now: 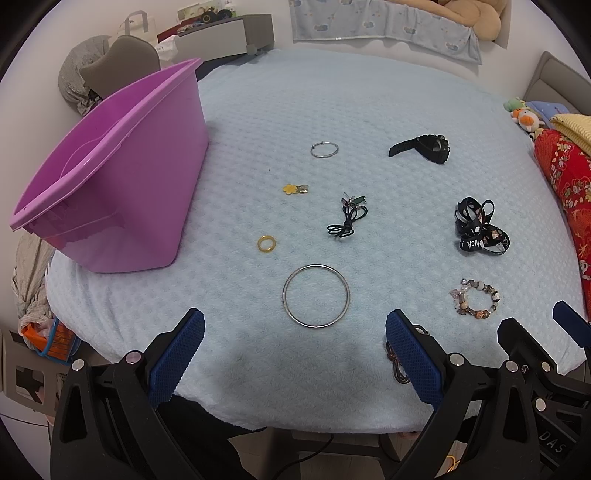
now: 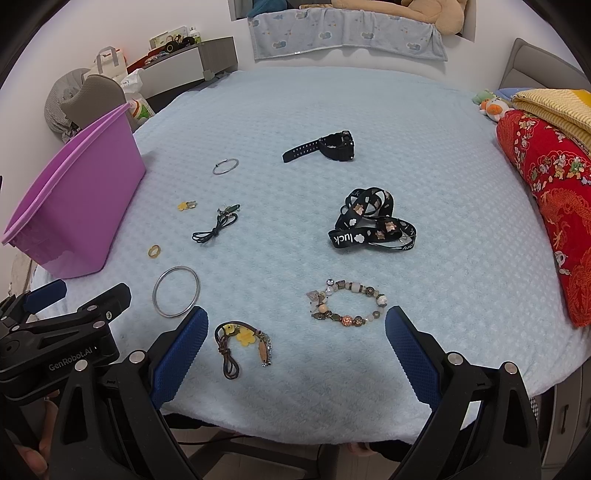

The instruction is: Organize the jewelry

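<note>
Jewelry lies spread over a pale blue blanket (image 1: 369,92). A purple tub (image 1: 110,184) stands at the left. In the left wrist view I see a large silver bangle (image 1: 316,295), a yellow ring (image 1: 266,243), a flower charm (image 1: 294,189), a small silver hoop (image 1: 324,150), a black cord necklace (image 1: 347,221), a black watch (image 1: 424,147), a black lanyard (image 1: 478,229) and a beaded bracelet (image 1: 476,299). The right wrist view adds a leather cord bracelet (image 2: 243,343). My left gripper (image 1: 295,347) hovers open near the bangle. My right gripper (image 2: 295,343) is open between the cord bracelet and the beaded bracelet (image 2: 347,304).
A red patterned quilt (image 2: 546,199) and folded yellow blanket (image 2: 554,103) lie on the right edge. Soft toys (image 2: 491,105) sit beyond. A grey drawer unit (image 1: 229,33) and bags stand behind the tub. The blanket's front edge (image 2: 295,428) drops off close below both grippers.
</note>
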A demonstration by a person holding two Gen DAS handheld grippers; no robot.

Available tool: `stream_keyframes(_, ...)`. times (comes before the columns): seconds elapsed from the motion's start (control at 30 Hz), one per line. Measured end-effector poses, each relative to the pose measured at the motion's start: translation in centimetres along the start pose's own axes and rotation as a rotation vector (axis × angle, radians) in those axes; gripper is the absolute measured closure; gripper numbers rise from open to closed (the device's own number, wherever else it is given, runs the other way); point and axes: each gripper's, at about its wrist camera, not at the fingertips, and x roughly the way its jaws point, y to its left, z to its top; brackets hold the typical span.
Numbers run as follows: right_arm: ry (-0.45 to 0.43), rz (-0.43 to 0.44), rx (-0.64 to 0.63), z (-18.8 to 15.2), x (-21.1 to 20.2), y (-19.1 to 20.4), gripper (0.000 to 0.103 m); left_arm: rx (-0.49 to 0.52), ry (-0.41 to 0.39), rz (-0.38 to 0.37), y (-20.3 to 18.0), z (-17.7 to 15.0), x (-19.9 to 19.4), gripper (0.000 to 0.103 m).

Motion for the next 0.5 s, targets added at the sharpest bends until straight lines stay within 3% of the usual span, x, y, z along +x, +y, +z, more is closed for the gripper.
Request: stream_keyframes(0.5, 0.026, 0.020, 0.016, -1.7, 1.3, -1.1, 0.011, 0.013, 0.005, 0.012, 1.3, -0.8, 0.9, 0.006)
